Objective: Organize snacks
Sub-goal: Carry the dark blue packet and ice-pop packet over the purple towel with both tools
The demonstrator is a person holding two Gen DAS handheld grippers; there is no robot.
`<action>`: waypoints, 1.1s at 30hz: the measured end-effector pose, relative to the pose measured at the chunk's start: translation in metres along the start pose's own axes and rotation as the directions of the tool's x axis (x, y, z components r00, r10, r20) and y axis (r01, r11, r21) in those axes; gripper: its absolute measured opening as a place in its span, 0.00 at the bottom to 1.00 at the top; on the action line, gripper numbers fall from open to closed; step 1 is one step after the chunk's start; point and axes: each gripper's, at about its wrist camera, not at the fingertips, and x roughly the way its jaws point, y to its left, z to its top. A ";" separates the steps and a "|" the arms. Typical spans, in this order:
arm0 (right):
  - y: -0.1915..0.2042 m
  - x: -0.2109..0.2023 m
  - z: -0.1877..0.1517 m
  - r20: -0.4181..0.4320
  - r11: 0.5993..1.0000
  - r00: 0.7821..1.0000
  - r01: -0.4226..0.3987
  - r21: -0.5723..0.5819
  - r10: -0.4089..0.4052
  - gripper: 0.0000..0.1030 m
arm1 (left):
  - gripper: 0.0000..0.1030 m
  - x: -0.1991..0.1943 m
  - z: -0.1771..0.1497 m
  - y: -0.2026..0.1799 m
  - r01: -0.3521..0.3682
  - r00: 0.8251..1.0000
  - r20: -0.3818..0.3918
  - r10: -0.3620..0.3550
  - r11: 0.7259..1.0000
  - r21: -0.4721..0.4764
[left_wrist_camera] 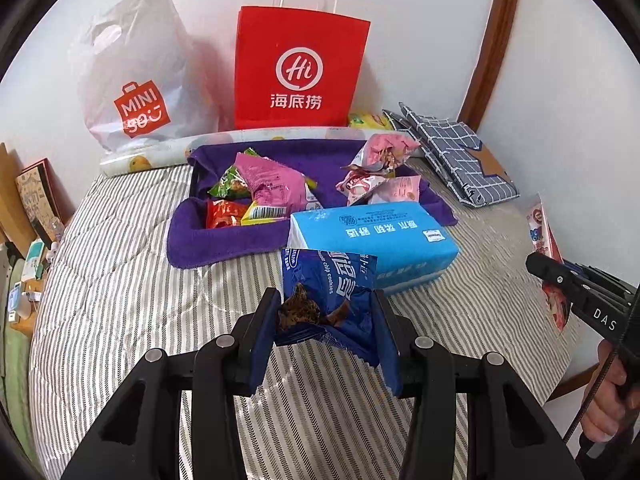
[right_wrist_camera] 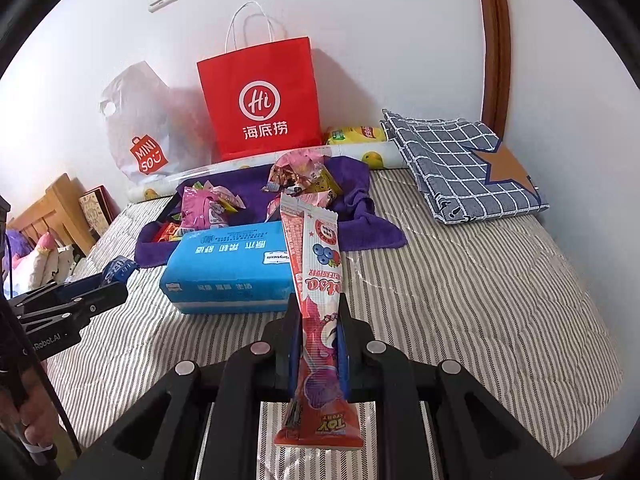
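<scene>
Snacks are mostly gathered already, by the look of it, with two packets in the air above the bed (right_wrist_camera: 460,280) and not yet put down. Left tongs (left_wrist_camera: 326,312) are clamped on a blue cookie pack (left_wrist_camera: 332,280), its torn end showing dark crumbs. Right tongs (right_wrist_camera: 319,320) are closed tight on a long pink stick pack (right_wrist_camera: 316,276), held upright with its far end pointing toward the tray.

Just beyond both lies a blue tissue pack (right_wrist_camera: 232,268) on the striped cover, touching the near edge of the purple tray (left_wrist_camera: 224,236), a cloth-lined box. Inside the tray, on the left, sits a heap: a pink packet (left_wrist_camera: 272,184), a green one, a red one and a yellow one. On its right side lie more pink packets (left_wrist_camera: 380,172), one crumpled on top.

I judge that what is left is to set these two packs in the tray, and maybe a yellow pack (right_wrist_camera: 356,134) far back by the wall.

Behind the tray lean a red bag (left_wrist_camera: 300,68) and a white bag (left_wrist_camera: 136,80); their contents cannot be seen. A folded check cloth (right_wrist_camera: 460,160) lies far right.
</scene>
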 end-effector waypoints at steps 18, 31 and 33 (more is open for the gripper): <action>0.001 -0.004 0.011 0.025 1.000 1.000 -0.002 -0.012 0.003 0.14 | 0.44 -0.004 0.011 -0.003 0.024 1.000 0.021 -0.023 1.000 -0.015; 0.007 -0.003 0.020 0.039 0.999 0.999 -0.001 -0.040 0.003 0.14 | 0.44 -0.005 0.019 0.004 0.015 0.999 0.035 -0.014 1.000 -0.026; 0.008 -0.003 0.021 0.042 0.999 0.999 -0.003 -0.043 0.004 0.14 | 0.44 -0.006 0.020 0.006 0.013 0.999 0.037 -0.012 0.999 -0.032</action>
